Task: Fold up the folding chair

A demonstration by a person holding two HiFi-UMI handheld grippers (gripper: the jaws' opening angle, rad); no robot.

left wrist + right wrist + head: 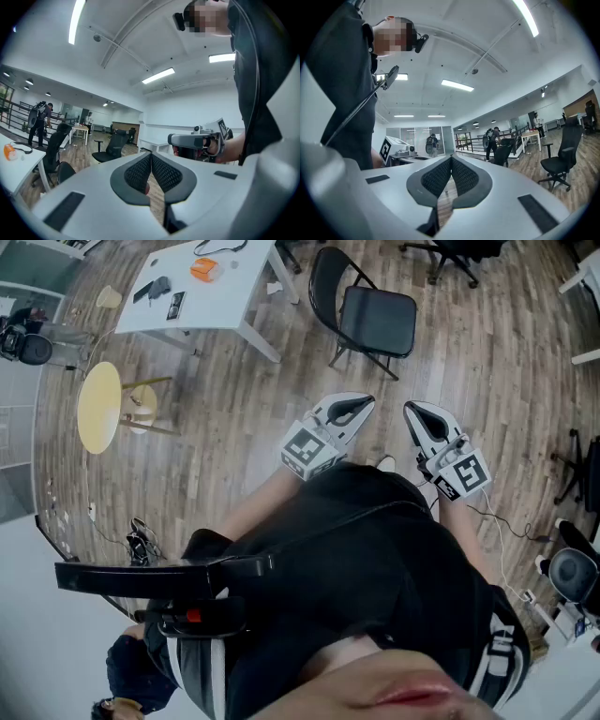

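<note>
Folding chair (375, 320) stands unfolded on the far wood floor (225, 418); left gripper (359, 409) and right gripper (415, 412) hang nearer, apart from it, jaws pressed together, empty.

Wood-plank floor (234, 427) with open black folding chair (378, 321), white table (239, 298), yellow round stool (98, 407)

Wood-grain floor (246, 439), matt black folding chair (378, 322)
</note>
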